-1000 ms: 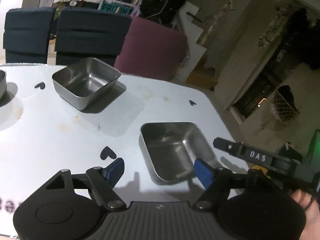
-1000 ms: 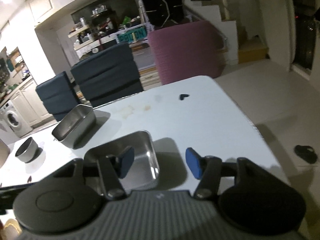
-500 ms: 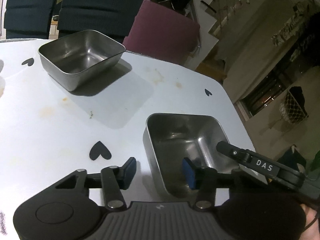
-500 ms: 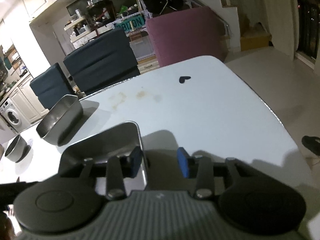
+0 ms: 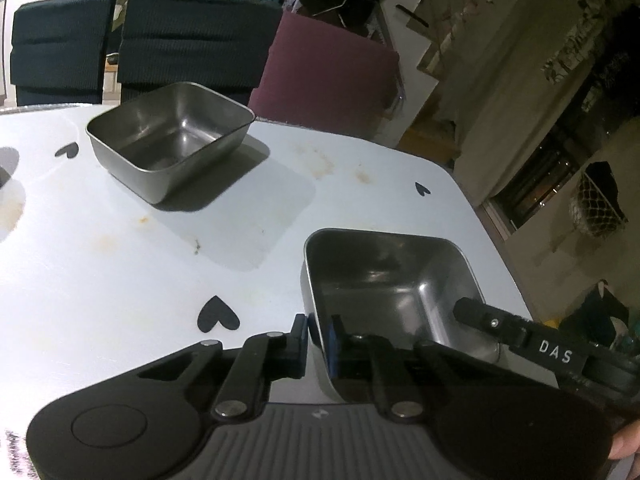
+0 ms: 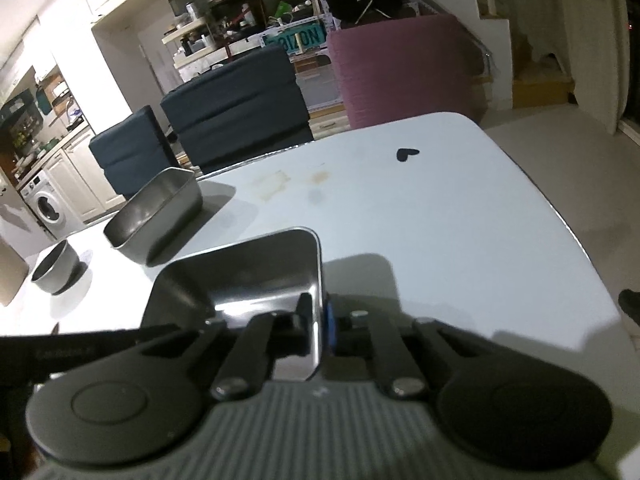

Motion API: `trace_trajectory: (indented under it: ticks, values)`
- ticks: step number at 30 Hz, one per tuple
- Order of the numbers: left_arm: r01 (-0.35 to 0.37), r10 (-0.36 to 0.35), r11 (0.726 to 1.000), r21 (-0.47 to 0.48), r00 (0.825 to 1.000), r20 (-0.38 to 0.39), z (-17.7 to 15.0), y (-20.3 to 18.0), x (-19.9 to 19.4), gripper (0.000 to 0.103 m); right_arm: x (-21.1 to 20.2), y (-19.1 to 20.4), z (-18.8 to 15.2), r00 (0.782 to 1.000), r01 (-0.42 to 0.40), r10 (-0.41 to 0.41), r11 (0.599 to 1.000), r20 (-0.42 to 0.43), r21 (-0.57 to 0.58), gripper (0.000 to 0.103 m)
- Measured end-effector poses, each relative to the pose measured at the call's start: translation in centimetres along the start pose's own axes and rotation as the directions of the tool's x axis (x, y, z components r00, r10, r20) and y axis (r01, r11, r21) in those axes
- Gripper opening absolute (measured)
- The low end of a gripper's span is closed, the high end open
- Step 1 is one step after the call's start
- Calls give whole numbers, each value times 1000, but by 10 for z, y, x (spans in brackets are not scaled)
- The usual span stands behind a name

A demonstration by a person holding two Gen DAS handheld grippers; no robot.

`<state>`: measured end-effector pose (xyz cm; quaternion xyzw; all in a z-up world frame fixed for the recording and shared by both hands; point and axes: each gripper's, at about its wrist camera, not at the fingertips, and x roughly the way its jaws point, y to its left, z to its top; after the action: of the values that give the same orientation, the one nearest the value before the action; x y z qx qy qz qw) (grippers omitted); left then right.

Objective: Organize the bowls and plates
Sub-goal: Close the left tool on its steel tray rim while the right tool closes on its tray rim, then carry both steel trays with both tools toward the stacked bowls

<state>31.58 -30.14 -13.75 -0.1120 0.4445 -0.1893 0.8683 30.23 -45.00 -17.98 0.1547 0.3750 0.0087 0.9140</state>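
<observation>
A square steel bowl [image 5: 392, 280] sits near the table's right front corner; it also shows in the right wrist view [image 6: 248, 272]. My left gripper [image 5: 316, 336] is shut on its left wall, one pad outside, one inside. My right gripper [image 6: 318, 326] is shut on its right wall; its arm marked DAS [image 5: 532, 340] shows in the left wrist view. A second square steel bowl [image 5: 168, 140] stands farther back left, also in the right wrist view [image 6: 156, 216]. A small round bowl [image 6: 56, 266] stands at the far left.
The white table [image 5: 120, 260] has black heart stickers [image 5: 218, 314] and stains. Its right edge [image 6: 560, 216] drops to the floor. Two dark blue chairs [image 5: 192, 40] and a maroon chair [image 5: 332, 76] stand behind the table.
Both grippers have moved in on the near square bowl and closed on its opposite walls; a second ago both were open and short of it.
</observation>
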Motion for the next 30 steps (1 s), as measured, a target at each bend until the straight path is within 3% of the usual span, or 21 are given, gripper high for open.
trace_trajectory:
  ticks: [12,30]
  values:
    - [-27,21,995,101,998,59,2,-3,-60,9,-35,33,8,999,14,-13,1000,37,-21,6]
    - [-44,28,991,124,991,132,-12,40,-179,9,-95,120,-9,998,-36,39,997,51,-62,6]
